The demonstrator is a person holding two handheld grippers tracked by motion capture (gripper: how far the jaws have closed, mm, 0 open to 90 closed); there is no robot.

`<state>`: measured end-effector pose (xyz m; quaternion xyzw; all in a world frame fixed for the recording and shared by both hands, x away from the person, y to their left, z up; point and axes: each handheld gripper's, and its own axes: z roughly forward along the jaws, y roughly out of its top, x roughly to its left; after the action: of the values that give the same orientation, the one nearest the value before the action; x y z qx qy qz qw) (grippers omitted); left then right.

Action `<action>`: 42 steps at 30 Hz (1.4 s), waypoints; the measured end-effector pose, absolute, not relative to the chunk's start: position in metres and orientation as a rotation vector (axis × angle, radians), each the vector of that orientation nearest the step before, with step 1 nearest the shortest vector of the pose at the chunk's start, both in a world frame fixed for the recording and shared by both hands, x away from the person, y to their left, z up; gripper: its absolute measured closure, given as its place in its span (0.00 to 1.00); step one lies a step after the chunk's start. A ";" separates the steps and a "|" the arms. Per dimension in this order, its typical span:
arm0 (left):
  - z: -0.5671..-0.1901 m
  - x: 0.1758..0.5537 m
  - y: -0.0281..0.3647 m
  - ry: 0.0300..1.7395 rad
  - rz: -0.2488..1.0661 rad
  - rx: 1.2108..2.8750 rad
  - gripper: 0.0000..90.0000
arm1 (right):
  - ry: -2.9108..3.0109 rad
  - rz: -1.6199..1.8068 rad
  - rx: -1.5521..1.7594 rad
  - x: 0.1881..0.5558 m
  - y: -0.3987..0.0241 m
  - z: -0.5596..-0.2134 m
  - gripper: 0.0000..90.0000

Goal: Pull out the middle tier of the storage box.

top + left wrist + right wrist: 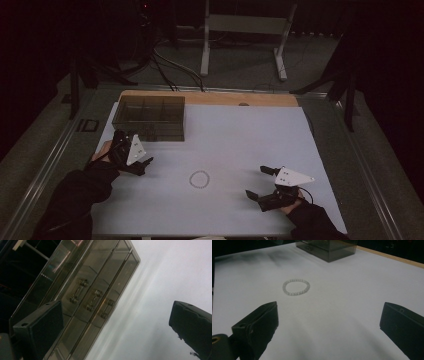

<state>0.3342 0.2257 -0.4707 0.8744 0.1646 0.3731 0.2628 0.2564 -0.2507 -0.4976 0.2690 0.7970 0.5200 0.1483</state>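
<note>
Both pairs of jaws are spread wide and nothing is gripped; the right gripper (261, 183) is aimed at the bead bracelet (296, 287), lying untouched mid-table, well apart. The left gripper (142, 161) is held near the smoky drawer box (149, 117), drawers apparently shut; everything is judged left to do.

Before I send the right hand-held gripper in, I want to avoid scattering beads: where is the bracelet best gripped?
Pinch the near arc of the bracelet, coming from above. It lies flat on the white table as an open ring, so one jaw can drop inside the loop and one outside. The right hand-held gripper is open and faces it.
</note>
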 end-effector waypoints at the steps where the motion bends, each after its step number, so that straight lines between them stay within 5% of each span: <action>1: -0.471 0.335 0.225 0.444 1.009 2.369 0.01 | 2.290 1.498 0.768 0.256 -0.251 -0.497 0.02; 27: -0.485 0.346 0.206 0.327 1.223 2.553 0.01 | 2.297 1.499 0.774 0.257 -0.251 -0.498 0.02; 32: -0.489 0.344 0.198 0.291 1.380 2.604 0.01 | 2.295 1.503 0.777 0.257 -0.251 -0.498 0.02; 42: -0.496 0.343 0.192 0.245 1.488 2.648 0.01 | 2.290 1.510 0.775 0.256 -0.251 -0.497 0.02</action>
<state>0.3426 0.1920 -0.4957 0.8680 0.0802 0.4879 0.0471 0.2561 -0.2512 -0.4967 0.2690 0.7949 0.5241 0.1454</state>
